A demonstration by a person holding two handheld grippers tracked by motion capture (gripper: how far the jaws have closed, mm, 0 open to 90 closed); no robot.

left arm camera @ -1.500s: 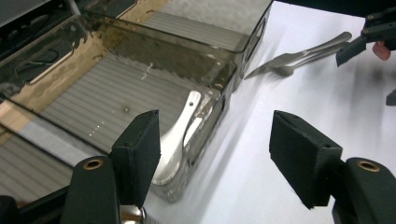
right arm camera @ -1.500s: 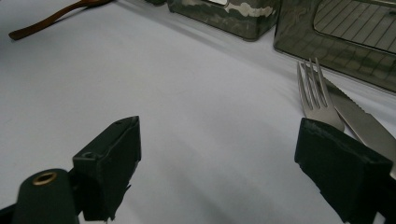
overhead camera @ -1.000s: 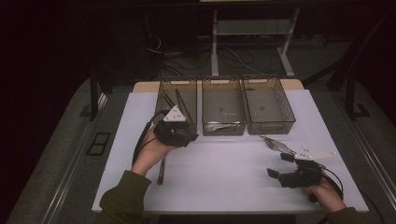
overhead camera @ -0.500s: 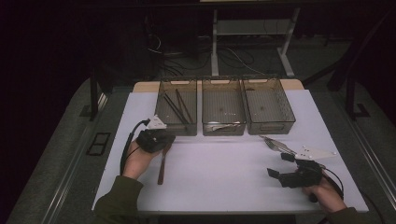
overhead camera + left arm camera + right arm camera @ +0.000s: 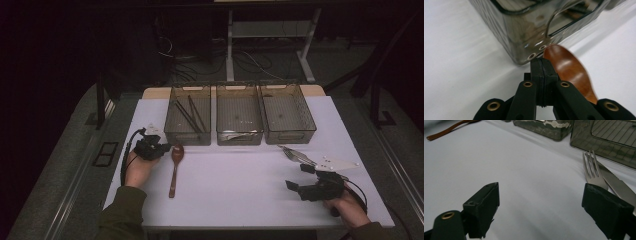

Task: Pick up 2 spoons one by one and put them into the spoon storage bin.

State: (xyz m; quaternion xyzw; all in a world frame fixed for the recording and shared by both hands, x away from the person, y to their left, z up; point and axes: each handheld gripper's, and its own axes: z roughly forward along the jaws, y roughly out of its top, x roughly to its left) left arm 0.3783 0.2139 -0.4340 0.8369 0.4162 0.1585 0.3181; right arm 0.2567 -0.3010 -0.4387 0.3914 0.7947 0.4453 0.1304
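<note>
Lying flat, glossy reddish-brown wooden spoon (image 5: 174, 167), bowl toward the bins

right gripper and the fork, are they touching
Apart. The right gripper view shows the right gripper with jaws wide open and white table between them; the fork lies flat beyond its right jaw, unheld.

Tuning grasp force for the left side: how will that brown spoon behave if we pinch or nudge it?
The brown spoon looks wooden and one-piece, so probably stiff and light. Its bowl is glossy and curved, so fingers may slip there; the flat handle seems the safer pinch. Lying flat on the white table, it should slide or pivot rather than roll.
</note>
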